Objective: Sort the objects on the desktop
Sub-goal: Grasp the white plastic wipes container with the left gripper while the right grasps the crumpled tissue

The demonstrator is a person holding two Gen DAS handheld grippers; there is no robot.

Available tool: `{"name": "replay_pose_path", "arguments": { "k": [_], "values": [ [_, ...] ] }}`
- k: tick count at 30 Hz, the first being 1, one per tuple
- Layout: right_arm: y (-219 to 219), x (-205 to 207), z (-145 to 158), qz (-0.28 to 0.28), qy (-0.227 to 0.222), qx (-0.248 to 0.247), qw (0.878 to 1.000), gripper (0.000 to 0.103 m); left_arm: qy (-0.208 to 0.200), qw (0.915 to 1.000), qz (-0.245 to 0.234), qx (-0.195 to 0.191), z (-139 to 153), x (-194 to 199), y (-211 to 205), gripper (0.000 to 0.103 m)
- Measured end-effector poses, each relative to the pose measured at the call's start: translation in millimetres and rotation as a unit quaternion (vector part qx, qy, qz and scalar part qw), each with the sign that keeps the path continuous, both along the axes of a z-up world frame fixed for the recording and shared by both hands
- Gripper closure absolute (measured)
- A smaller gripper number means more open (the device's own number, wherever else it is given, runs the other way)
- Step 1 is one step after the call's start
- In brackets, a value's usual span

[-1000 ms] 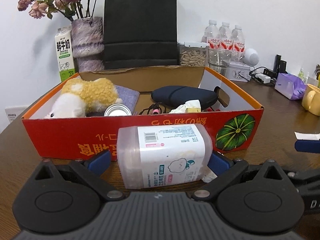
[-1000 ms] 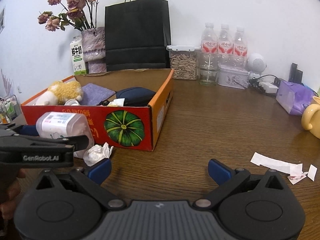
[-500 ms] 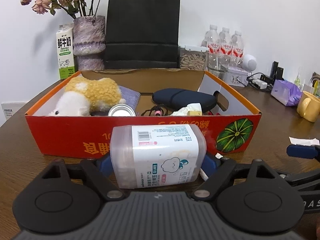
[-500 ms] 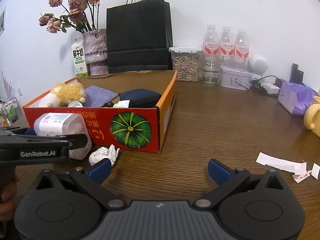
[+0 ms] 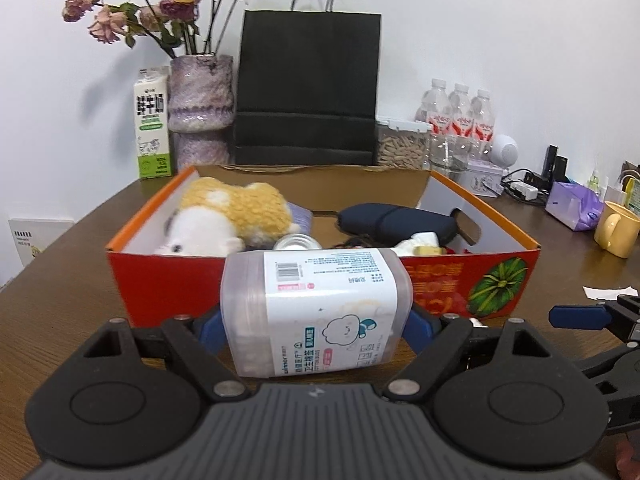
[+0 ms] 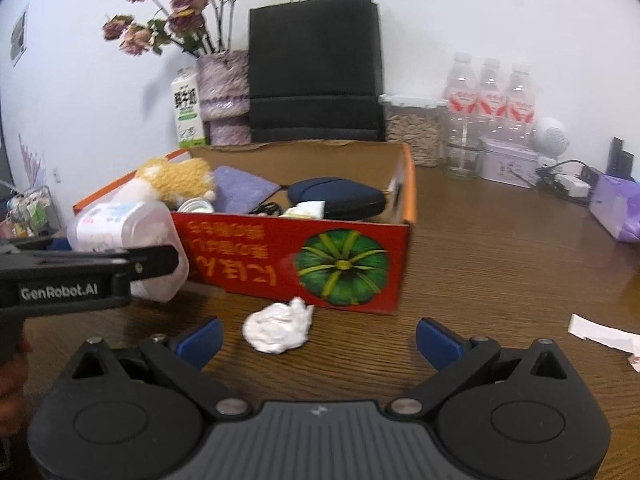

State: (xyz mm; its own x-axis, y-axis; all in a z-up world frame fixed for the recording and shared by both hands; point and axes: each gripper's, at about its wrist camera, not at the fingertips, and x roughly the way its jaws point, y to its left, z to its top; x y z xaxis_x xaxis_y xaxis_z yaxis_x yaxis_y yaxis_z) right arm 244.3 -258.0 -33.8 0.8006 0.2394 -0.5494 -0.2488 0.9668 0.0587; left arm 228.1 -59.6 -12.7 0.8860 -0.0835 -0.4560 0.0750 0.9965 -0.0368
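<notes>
My left gripper point(image 5: 316, 326) is shut on a clear plastic cotton swab box point(image 5: 316, 304) with a white label, held lying on its side above the table, level with the near wall of the red cardboard box point(image 5: 168, 284). In the right wrist view the swab box point(image 6: 124, 236) hangs at the left by the red box point(image 6: 288, 264). My right gripper point(image 6: 318, 338) is open and empty, low over the table, with a crumpled white tissue point(image 6: 278, 326) between its fingers. The red box holds a plush toy point(image 5: 228, 216), a dark pouch point(image 5: 396, 222) and a tin can point(image 5: 296, 242).
Behind the red box stand a black paper bag point(image 5: 308, 88), a vase of dried flowers point(image 5: 200, 104), a milk carton point(image 5: 152, 124), a jar and three water bottles point(image 5: 460, 116). A yellow mug point(image 5: 616, 228), purple tissue pack point(image 5: 574, 204) and paper scraps point(image 6: 600, 332) lie on the right.
My left gripper closed on the swab box and lifted it from the table up to the red box's wall. My right gripper moved left toward the crumpled tissue.
</notes>
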Motion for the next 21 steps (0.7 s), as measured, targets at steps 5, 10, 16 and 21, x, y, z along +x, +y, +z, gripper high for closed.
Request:
{"name": "replay_pose_path", "arguments": {
  "k": [5,10,16,21],
  "values": [
    [18,8,-2,0.005,0.012,-0.008,1.000,0.000,0.002,1.0000,0.006,-0.007,0,4,23,0.018],
    [34,20,-5,0.007,0.025,-0.021,0.999,0.008,0.001,0.9999,0.007,-0.010,0,5,39,0.018],
    [44,25,-8,0.013,0.033,-0.026,0.999,0.034,0.003,0.9998,0.006,-0.017,0,4,49,0.017],
    [46,19,-6,0.022,0.023,-0.022,0.999,0.074,0.005,0.9999,0.002,-0.016,0,3,48,0.017]
  ]
}}
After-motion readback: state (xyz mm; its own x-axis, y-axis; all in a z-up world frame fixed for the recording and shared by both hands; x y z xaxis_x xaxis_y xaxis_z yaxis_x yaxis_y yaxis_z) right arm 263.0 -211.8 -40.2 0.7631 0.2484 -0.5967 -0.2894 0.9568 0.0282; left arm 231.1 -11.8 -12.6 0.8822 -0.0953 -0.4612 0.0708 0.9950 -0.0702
